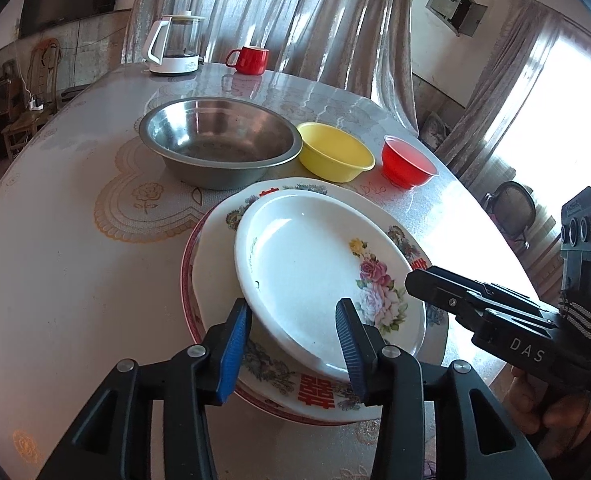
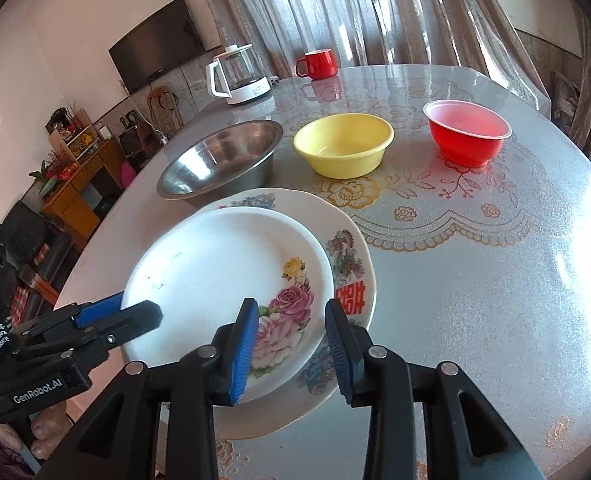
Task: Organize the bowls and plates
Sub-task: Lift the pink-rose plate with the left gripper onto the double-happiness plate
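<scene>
A white plate with painted roses [image 1: 307,264] [image 2: 215,272] lies on top of a larger flowered plate with red characters [image 1: 319,392] [image 2: 351,264]. A red-rimmed plate [image 1: 187,280] shows beneath them. My left gripper [image 1: 293,344] is open, with the white plate's near-left rim between its blue pads, which stand clear of it. My right gripper [image 2: 291,348] is also open, straddling the near-right rim of the stack without pressing. Behind the stack stand a steel bowl [image 1: 219,140] [image 2: 219,156], a yellow bowl [image 1: 335,152] [image 2: 343,144] and a red plastic bowl [image 1: 407,160] [image 2: 467,136].
The round table [image 1: 55,280] has a glossy patterned cover. A glass kettle [image 1: 175,44] and a red mug [image 1: 249,60] stand at its far edge before a curtain. A person's hand [image 1: 555,412] holds the right gripper beyond the table's right edge.
</scene>
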`<state>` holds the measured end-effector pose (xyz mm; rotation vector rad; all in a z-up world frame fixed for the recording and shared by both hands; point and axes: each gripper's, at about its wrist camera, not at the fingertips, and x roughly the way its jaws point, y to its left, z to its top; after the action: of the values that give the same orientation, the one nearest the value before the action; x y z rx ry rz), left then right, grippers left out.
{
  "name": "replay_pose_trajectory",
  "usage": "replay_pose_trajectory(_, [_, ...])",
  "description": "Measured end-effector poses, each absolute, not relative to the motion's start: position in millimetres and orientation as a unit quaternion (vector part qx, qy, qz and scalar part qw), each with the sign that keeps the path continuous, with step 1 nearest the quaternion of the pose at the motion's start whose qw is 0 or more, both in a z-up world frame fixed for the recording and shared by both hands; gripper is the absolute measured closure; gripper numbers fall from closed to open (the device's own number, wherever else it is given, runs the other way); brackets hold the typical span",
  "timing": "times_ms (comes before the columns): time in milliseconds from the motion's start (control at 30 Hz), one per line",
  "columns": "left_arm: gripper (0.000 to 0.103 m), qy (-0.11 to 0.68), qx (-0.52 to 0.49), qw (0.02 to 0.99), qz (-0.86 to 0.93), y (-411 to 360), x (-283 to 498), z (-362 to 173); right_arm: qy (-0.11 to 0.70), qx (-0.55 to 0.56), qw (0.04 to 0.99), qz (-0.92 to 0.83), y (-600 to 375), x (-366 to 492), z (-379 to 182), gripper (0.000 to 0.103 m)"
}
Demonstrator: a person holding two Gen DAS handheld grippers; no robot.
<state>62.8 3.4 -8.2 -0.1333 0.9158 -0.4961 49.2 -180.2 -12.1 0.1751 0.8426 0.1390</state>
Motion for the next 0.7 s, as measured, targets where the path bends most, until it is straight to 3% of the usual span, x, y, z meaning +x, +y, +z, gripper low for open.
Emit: replay_pose_trajectory(700, [0.05,0.422,-0.045,0.883,-0.202,10.8,54.0,-2.0,0.402,0.083,0.909,0.073,-176.6,48.9,-13.8,0.066])
